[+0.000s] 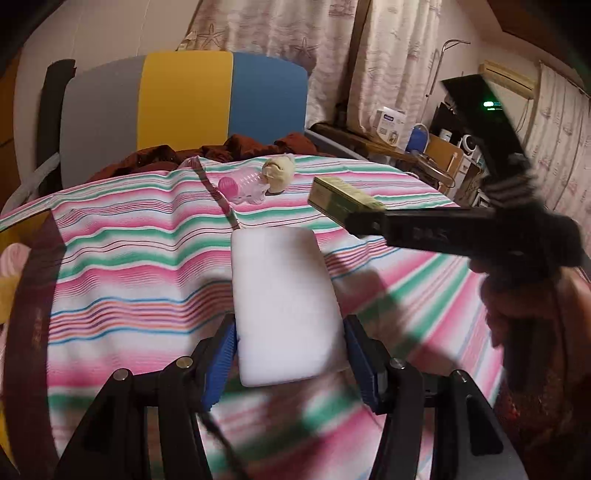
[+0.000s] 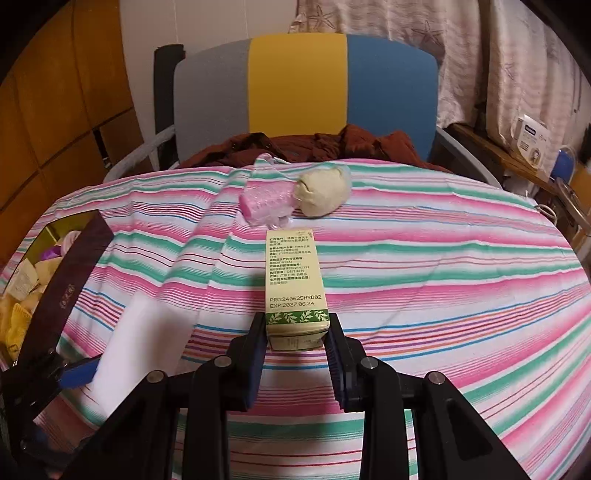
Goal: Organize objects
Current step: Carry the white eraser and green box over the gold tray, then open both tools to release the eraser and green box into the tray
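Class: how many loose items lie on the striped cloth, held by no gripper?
2: a pink plastic item and a cream bundle, touching, at the far side. Others may be hidden.

Probably a home bedroom: striped bedsheet (image 2: 443, 258), starfish-print curtains (image 2: 406, 22), wooden wardrobe (image 2: 55, 110), cluttered shelf (image 1: 454, 147).

Both cameras sit just behind their own gripper fingers and look forward and down over the striped cloth (image 1: 122, 236) toward the grey, yellow and blue chair back (image 2: 299, 81). The left wrist view is close over the white block (image 1: 284, 306) and catches the right gripper (image 1: 364, 221) coming in from the right side. The right wrist view is close over the green box (image 2: 293, 280). Both views share the pink roller (image 2: 264, 201), the cream ball (image 1: 277, 171) and the curtains
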Tool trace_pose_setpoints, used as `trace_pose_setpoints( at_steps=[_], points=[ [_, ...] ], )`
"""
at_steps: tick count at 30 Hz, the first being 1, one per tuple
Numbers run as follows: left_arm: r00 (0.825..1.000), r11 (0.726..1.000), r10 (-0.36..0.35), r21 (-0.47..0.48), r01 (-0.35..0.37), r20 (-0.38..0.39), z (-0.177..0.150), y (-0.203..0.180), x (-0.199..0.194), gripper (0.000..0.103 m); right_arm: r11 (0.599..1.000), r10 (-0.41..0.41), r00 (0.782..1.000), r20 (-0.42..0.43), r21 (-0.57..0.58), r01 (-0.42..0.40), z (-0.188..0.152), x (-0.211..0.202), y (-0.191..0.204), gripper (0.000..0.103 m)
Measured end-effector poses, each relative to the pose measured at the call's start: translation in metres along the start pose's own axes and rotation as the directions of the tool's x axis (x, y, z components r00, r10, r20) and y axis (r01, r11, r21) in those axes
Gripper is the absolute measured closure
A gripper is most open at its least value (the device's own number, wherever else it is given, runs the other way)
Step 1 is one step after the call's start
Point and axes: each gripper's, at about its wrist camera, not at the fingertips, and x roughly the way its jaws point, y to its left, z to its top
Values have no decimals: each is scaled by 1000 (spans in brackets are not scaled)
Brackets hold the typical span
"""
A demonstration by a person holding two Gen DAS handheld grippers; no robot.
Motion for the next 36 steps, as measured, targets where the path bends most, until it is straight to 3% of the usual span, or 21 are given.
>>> trace_pose_setpoints(
  at_steps=[7, 12, 17, 25, 36],
  points=[
    [999, 998, 7, -58, -4, 45, -6, 25, -51, 45, 999, 27, 999, 44, -42, -25, 2, -11, 20, 72],
    [995, 991, 60, -124, -50, 75, -10, 59, -86, 45, 992, 115, 993, 29, -52, -114, -1, -18, 56, 72],
    [986, 978, 119, -182, -98, 112, -11, 95, -117, 45, 970, 222, 974, 44, -112, -216, 4, -32, 116, 72],
    [966, 937, 228, -298, -185, 120, -9, 171, -156, 45, 921, 349, 937, 26, -197, -337, 15, -40, 205, 72],
    [949, 866, 315, -417, -276, 26, 3, 277, -165, 45, 866, 436, 897, -71, -236, -440, 17, -18, 303, 72]
  ],
)
